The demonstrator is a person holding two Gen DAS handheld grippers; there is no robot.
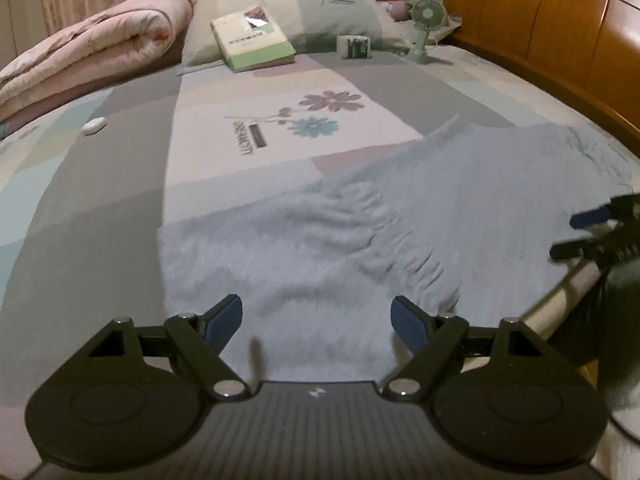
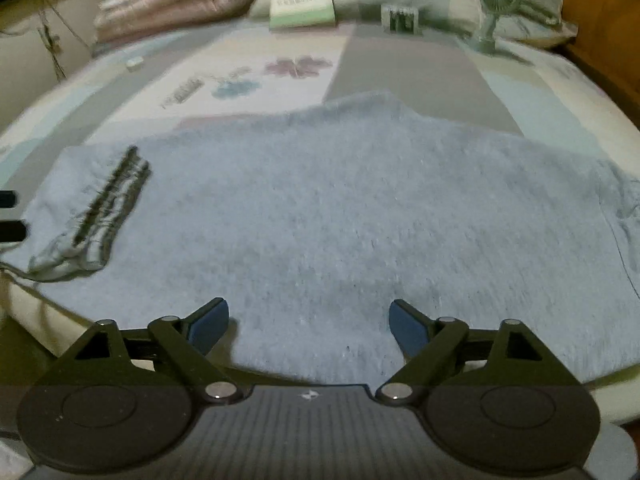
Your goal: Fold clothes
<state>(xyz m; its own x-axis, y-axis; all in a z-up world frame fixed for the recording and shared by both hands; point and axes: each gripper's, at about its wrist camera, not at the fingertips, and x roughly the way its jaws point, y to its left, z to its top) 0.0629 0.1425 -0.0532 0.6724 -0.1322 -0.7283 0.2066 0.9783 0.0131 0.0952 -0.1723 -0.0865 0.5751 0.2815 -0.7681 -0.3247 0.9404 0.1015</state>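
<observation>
I have both tools wide apart and holding nothing. Ahead of my left gripper [image 1: 316, 320] the pale blue garment [image 1: 360, 232] lies spread on the bed, its near hem running under and between the open jaws, which stand clear of the cloth as far as I can tell. The fabric looks soft and fuzzy, mostly flat, with a fan of gathered wrinkles just beyond the tool and slightly to its right. The garment stretches away to the right, where my right gripper [image 1: 592, 232] enters from the edge.

From my right gripper [image 2: 308, 322] the same garment [image 2: 340, 208] fills the view ahead, broad and smooth. Far to the left of the tool it has a ribbed band with dark stripes [image 2: 108, 200], bunched and creased, and the tips of the left gripper [image 2: 10, 216] show at the frame edge beside it.

Beyond the garment the bedsheet [image 1: 132, 152] is a patchwork of grey, cream and pastel blocks with printed flowers [image 1: 320, 112]. Farther ahead sit a book [image 1: 252, 40] on a pillow [image 1: 340, 8], a small box [image 1: 354, 46], a green handheld fan [image 1: 426, 20], a rolled pink quilt [image 1: 92, 48] at far left, and a small white object [image 1: 94, 125]. A wooden headboard [image 1: 540, 12] curves along the right.
</observation>
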